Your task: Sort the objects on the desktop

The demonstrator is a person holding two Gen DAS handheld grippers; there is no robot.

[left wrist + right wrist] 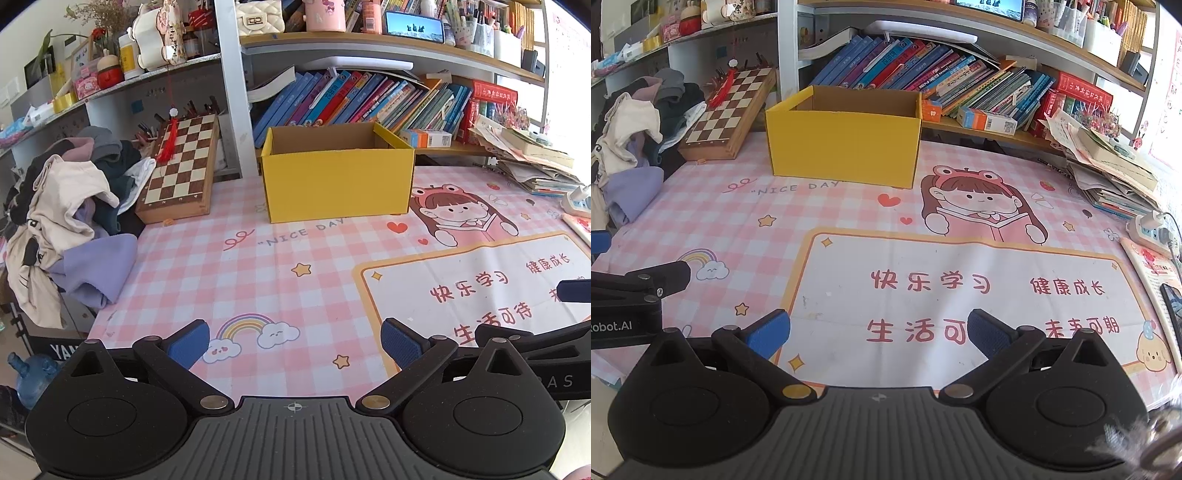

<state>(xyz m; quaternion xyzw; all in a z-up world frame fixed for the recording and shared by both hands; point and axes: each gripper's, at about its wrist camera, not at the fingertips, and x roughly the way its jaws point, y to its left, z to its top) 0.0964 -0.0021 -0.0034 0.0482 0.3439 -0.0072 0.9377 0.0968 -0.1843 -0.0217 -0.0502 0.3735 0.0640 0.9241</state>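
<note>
Yellow cardboard box (338, 181) at my twelve o'clock, long axis crosswise (interior hidden); left gripper (294, 341) and right gripper (878, 330) both spread wide, holding nothing.

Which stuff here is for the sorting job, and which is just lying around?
For the job: yellow box, left gripper, right gripper.
Lying about: chessboard, clothes, books, paper pile, power strip.

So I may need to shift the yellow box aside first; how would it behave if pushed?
The yellow box looks like open-topped cardboard with nothing visible inside, so probably light. On the smooth-looking desk mat it would likely slide rather than tip, being wide and low. Its thin walls may flex if the fingers squeeze them.
</note>
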